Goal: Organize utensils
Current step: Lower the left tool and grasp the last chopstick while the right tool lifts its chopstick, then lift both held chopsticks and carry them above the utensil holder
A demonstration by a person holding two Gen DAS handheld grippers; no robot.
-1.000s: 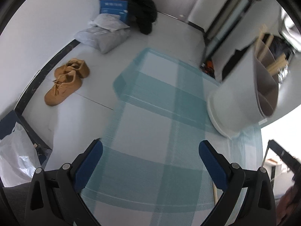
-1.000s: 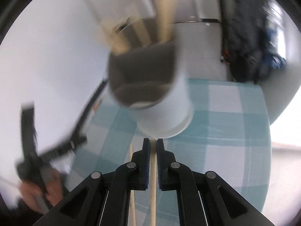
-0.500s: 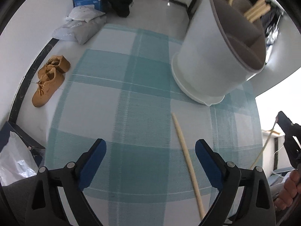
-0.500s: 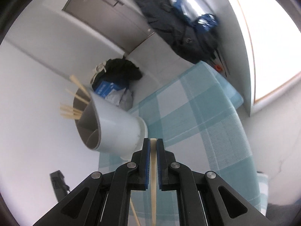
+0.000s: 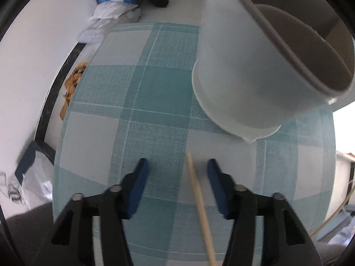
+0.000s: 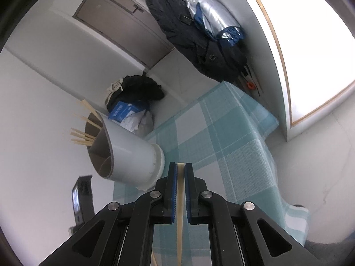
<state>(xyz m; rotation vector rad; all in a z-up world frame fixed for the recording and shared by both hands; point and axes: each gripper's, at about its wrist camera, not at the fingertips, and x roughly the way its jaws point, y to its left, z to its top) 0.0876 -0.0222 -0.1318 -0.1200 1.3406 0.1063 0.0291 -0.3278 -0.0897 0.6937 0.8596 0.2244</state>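
Left jaws closing around chopstick (image 5: 198, 201), right jaws clamping another chopstick (image 6: 180, 204)

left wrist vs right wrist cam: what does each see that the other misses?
Left wrist only: the left gripper, fingers closing around a loose chopstick lying on the cloth, pads not yet touching it; tan shoes on the floor.

Right wrist only: the right gripper shut on a chopstick; chopsticks sticking out of the holder; hanging jackets; a window.

Both: the white utensil holder and the teal checked tablecloth.
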